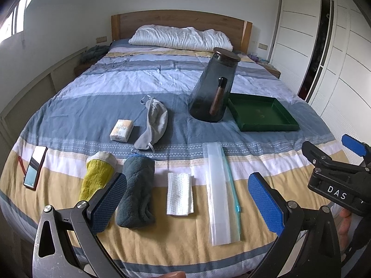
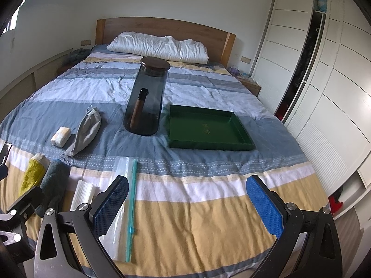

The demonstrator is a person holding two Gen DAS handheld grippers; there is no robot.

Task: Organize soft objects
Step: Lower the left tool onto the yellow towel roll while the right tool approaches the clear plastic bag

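Observation:
On the striped bed lie a rolled dark grey towel (image 1: 136, 190), a yellow and white rolled cloth (image 1: 97, 173), a folded white cloth (image 1: 179, 193), a grey eye mask (image 1: 153, 120), a tissue pack (image 1: 121, 130) and a clear zip bag (image 1: 221, 192). My left gripper (image 1: 187, 200) is open and empty above the white cloth. My right gripper (image 2: 189, 208) is open and empty over the bare bedspread, right of the zip bag (image 2: 123, 210). The towel (image 2: 54, 185), yellow cloth (image 2: 33, 173) and eye mask (image 2: 87, 131) show at the left of the right wrist view.
A green tray (image 1: 263, 113) and a dark glass jar (image 1: 214, 85) with a lid stand mid-bed; both show in the right wrist view, tray (image 2: 208, 127) and jar (image 2: 147, 99). A phone (image 1: 34, 168) lies at the left. A pillow (image 1: 180, 37) and headboard are at the far end. Wardrobes (image 2: 324, 92) stand right.

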